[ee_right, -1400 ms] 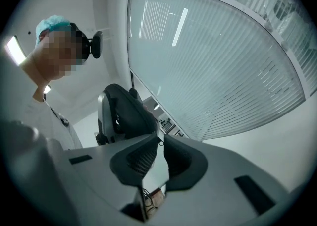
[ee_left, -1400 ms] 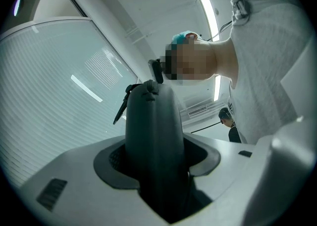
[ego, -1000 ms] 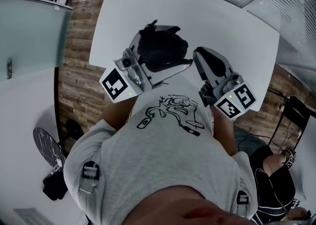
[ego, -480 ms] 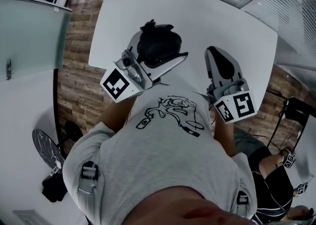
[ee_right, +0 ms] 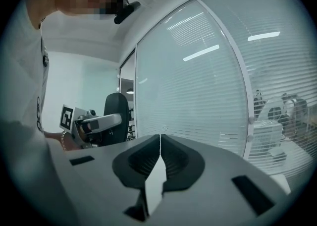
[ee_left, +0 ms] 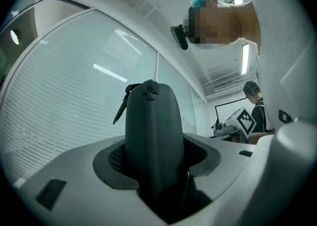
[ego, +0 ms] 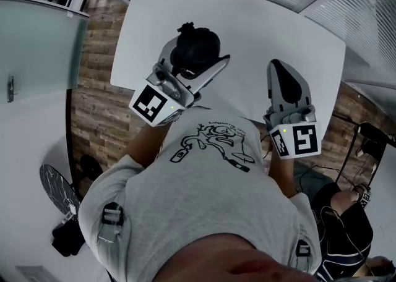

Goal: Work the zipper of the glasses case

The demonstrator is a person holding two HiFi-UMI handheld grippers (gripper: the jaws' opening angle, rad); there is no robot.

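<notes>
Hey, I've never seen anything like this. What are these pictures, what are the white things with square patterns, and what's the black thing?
No robot: a person holds a two-jaw gripper in each hand; the patterned cubes are part of them. The head view comes from a camera on the person's head, looking down at a white table. The other two cameras ride on the grippers and look along their jaws. The left gripper is clamped on a black glasses case; the thin dark tab near its end is probably the zipper pull. The right gripper has just been closing its jaws, now shut on nothing.
</notes>
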